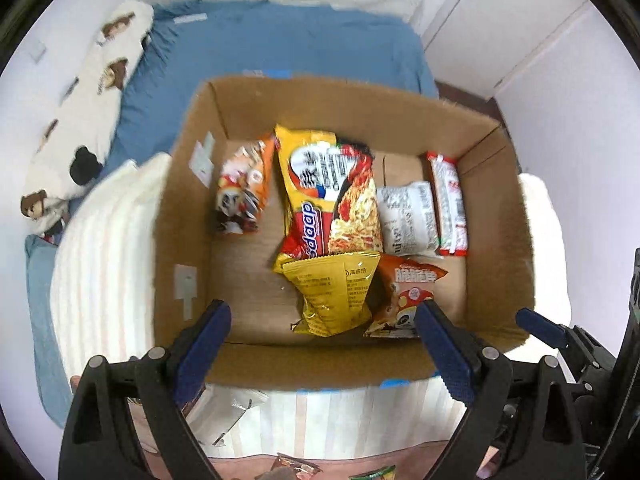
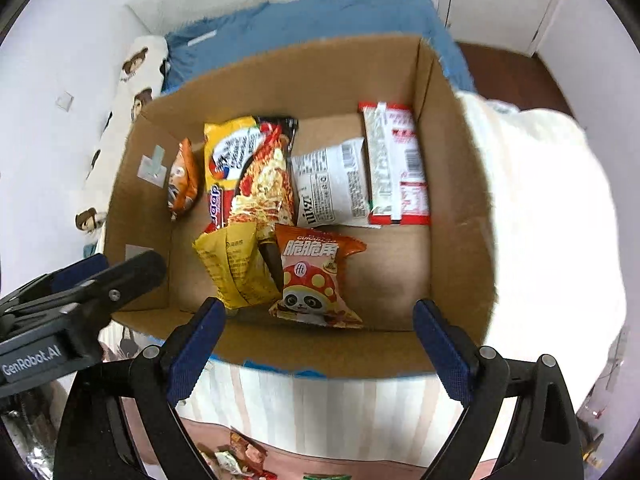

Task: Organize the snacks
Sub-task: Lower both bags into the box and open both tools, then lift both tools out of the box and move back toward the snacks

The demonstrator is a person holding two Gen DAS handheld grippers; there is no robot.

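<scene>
We hold our left black two-finger gripper with blue-padded fingers pointing steeply downward, its jaws spread wide with nothing pressed between the pads. Our right gripper, of the same black frame and blue pads, points down just as steeply, jaws equally wide and holding nothing. The two sit side by side, close together: each wrist view catches the other's fingers at its edge, the left one's black finger reaching in from the side.
</scene>
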